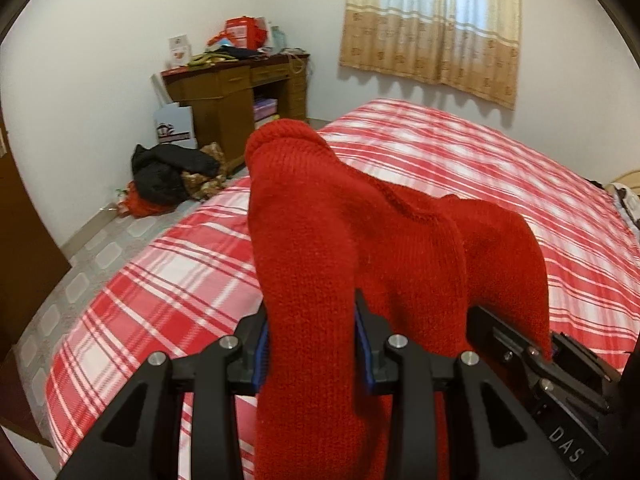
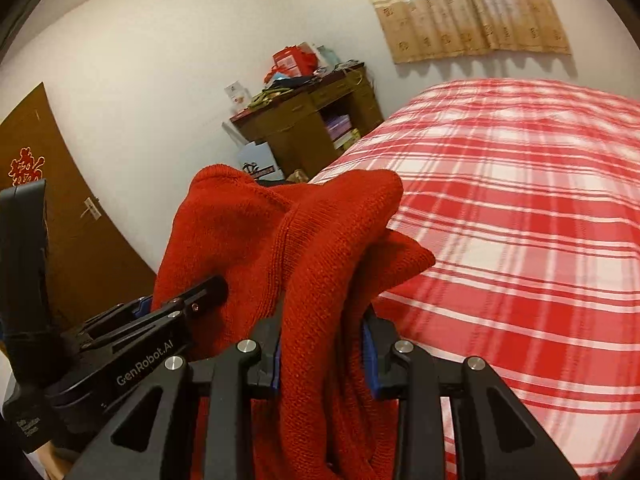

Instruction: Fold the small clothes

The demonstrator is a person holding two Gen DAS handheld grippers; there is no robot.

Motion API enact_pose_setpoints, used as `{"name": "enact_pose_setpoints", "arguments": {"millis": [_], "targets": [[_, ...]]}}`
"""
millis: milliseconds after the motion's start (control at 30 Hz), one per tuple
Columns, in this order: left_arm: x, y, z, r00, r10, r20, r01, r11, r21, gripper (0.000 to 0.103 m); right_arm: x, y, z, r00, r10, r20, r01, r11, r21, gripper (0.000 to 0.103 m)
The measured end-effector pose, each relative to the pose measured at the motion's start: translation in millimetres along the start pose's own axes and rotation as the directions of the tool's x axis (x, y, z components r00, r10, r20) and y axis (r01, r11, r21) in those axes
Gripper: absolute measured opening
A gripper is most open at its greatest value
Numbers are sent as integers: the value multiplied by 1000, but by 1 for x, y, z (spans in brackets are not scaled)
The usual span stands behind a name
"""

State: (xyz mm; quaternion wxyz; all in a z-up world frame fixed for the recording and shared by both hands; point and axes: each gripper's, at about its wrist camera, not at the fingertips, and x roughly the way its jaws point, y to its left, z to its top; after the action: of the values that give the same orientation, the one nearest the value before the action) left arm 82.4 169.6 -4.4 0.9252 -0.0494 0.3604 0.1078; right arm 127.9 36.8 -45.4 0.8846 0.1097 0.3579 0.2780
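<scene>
A red knitted garment (image 1: 344,240) is held up above the bed by both grippers. My left gripper (image 1: 312,344) is shut on one bunched part of it; the cloth stands up above the fingers and hangs down below them. My right gripper (image 2: 322,356) is shut on another part of the same red knit (image 2: 304,248). The two grippers are close side by side: the right one shows at the lower right of the left wrist view (image 1: 552,360), the left one at the lower left of the right wrist view (image 2: 160,320). The cloth hides the fingertips.
A bed with a red and white plaid sheet (image 1: 460,184) lies below and ahead. A cluttered wooden desk (image 1: 236,96) stands in the far corner, with a pile of dark clothes (image 1: 172,172) on the tiled floor. A brown door (image 2: 60,208) is at left. A curtained window (image 1: 432,20) is behind the bed.
</scene>
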Motion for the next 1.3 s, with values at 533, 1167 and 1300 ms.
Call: {"name": "enact_pose_setpoints", "arguments": {"millis": [533, 1167, 1300], "targets": [[88, 32, -1, 993, 104, -47, -106, 993, -43, 36, 101, -37, -2, 996, -50, -80, 48, 998, -29, 31], [60, 34, -10, 976, 212, -42, -211, 977, 18, 70, 22, -35, -3, 993, -117, 23, 118, 992, -36, 45], [33, 27, -22, 975, 221, -18, -220, 975, 34, 71, 2, -3, -21, 989, -143, 22, 145, 974, -175, 28]]}}
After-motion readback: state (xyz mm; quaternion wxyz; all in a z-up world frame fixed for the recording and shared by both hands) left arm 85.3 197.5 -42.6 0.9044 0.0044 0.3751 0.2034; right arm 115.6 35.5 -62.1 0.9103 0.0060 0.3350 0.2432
